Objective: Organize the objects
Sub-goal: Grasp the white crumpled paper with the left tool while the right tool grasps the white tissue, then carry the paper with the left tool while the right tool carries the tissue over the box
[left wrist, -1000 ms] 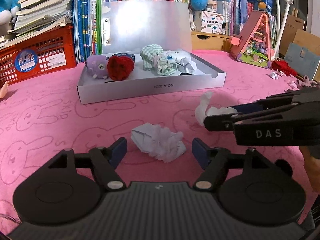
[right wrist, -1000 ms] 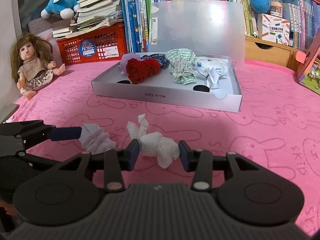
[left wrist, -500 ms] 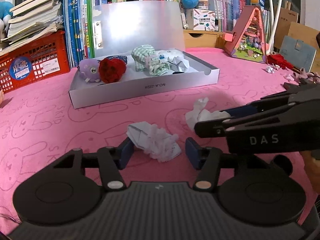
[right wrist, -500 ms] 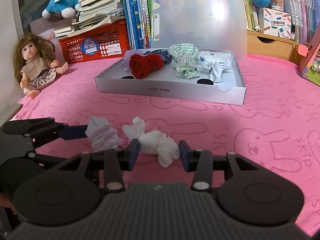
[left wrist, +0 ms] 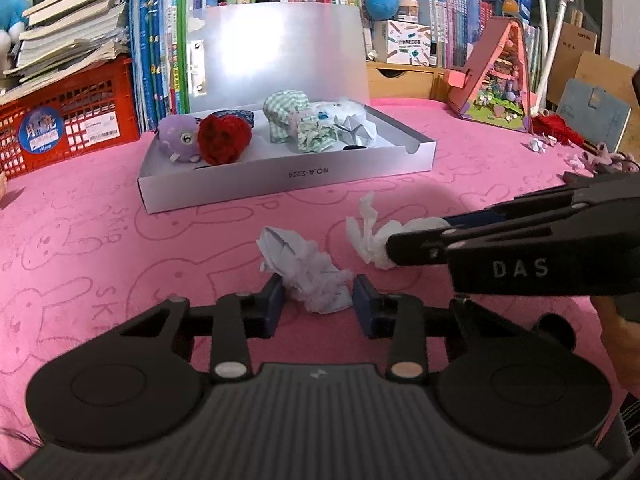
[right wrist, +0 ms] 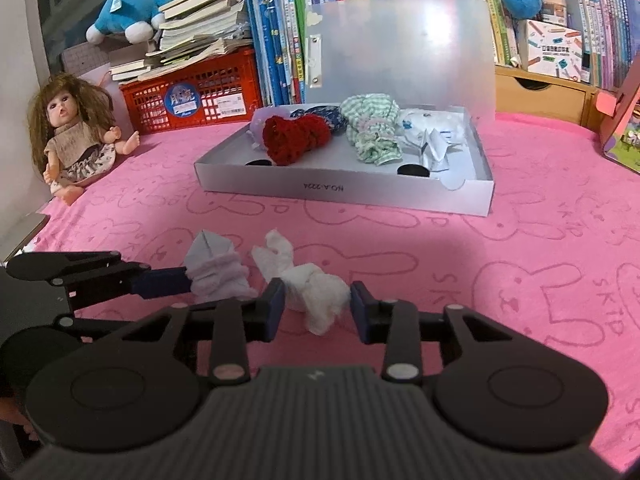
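My left gripper [left wrist: 318, 306] is shut on a crumpled pale lilac paper wad [left wrist: 304, 266], held just above the pink cloth; it shows at lower left in the right wrist view [right wrist: 216, 270]. My right gripper [right wrist: 318, 306] is shut on a crumpled white tissue [right wrist: 308, 284]; from the left wrist view it reaches in from the right [left wrist: 400, 246], the tissue [left wrist: 370, 232] at its tips. Beyond stands an open grey box [left wrist: 280, 182] holding a purple plush [left wrist: 180, 142], a red knitted item [left wrist: 224, 140], green checked cloth [left wrist: 296, 124] and white paper [left wrist: 352, 122].
The box's lid [right wrist: 400, 52] stands upright behind it. A doll [right wrist: 74, 136] sits at the far left. A red crate [left wrist: 60, 120] under stacked books, upright books [left wrist: 160, 52] and a pink toy house [left wrist: 500, 80] line the back. Small scraps [left wrist: 538, 144] lie at far right.
Both grippers have closed onto their wads and lifted slightly. The views have drawn back a little from the box.
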